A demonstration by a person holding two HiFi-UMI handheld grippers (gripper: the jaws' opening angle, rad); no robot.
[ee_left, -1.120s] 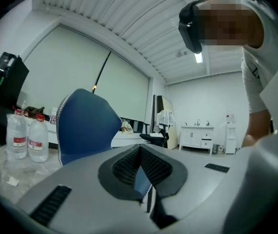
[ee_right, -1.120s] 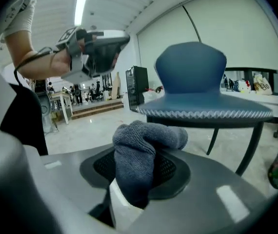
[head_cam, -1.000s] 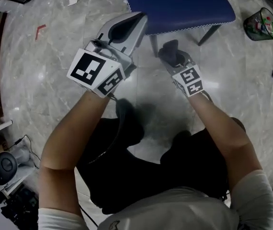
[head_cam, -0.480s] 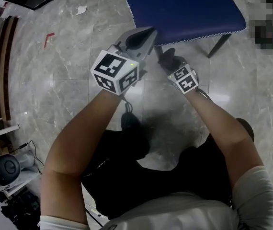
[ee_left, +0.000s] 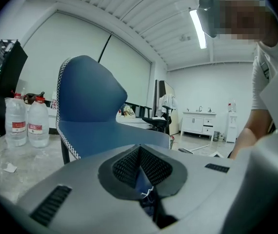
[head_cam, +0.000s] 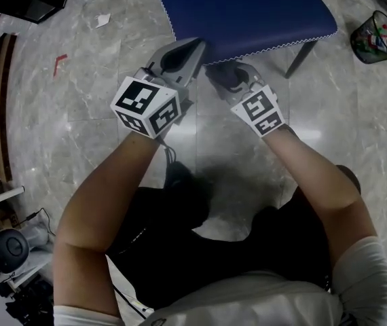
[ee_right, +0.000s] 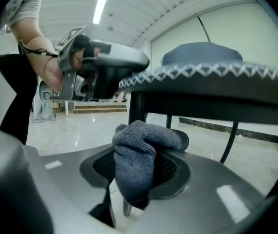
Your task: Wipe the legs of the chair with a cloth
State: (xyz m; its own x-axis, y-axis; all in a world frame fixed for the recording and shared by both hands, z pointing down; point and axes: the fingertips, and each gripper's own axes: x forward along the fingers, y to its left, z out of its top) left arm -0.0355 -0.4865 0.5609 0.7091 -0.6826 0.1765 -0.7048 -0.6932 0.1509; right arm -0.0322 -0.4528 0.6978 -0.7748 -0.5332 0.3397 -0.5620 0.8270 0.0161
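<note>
Chair (head_cam: 248, 9): filled twelve o'clock of the head view, blue seat edged with white zigzag stitching, one dark leg (head_cam: 297, 58) slanting to the ground at one o'clock. Stood on a grey marbled floor (head_cam: 78, 87), glossy, with a red mark (head_cam: 59, 60) at ten o'clock and a wire bin (head_cam: 377, 36) at two o'clock. Left gripper (head_cam: 197, 46): met the seat's near edge at the centre, touching it or just short of it. Right gripper (head_cam: 219, 73): lay just beside, towards one o'clock, under the same edge, carrying a dark cloth (head_cam: 224, 79).

Left gripper view: showed the left gripper (ee_left: 140, 152) at six o'clock, pads pressed together at the tips. In the slit below them, only a sliver of blue and a white thread, too small to tell whether gripped. At nine o'clock, the chair (ee_left: 88, 111) again, with water bottles (ee_left: 38, 122) on the floor beside it. Further back at three o'clock, a white cabinet (ee_left: 197, 123). At one o'clock, a ceiling light (ee_left: 197, 28) on ribbed panels.

Right gripper view: showed the right gripper (ee_right: 138, 179) at six o'clock pinching the grey cloth (ee_right: 136, 155), bunched above the pads. Just behind the bunch, a dark leg (ee_right: 137, 108) rising to the stitched seat edge; could not tell whether cloth and leg touched. At ten o'clock, the left gripper (ee_right: 109, 57) in a hand (ee_right: 56, 69). At nine o'clock, pale polished floor and low steps (ee_right: 97, 108).
</note>
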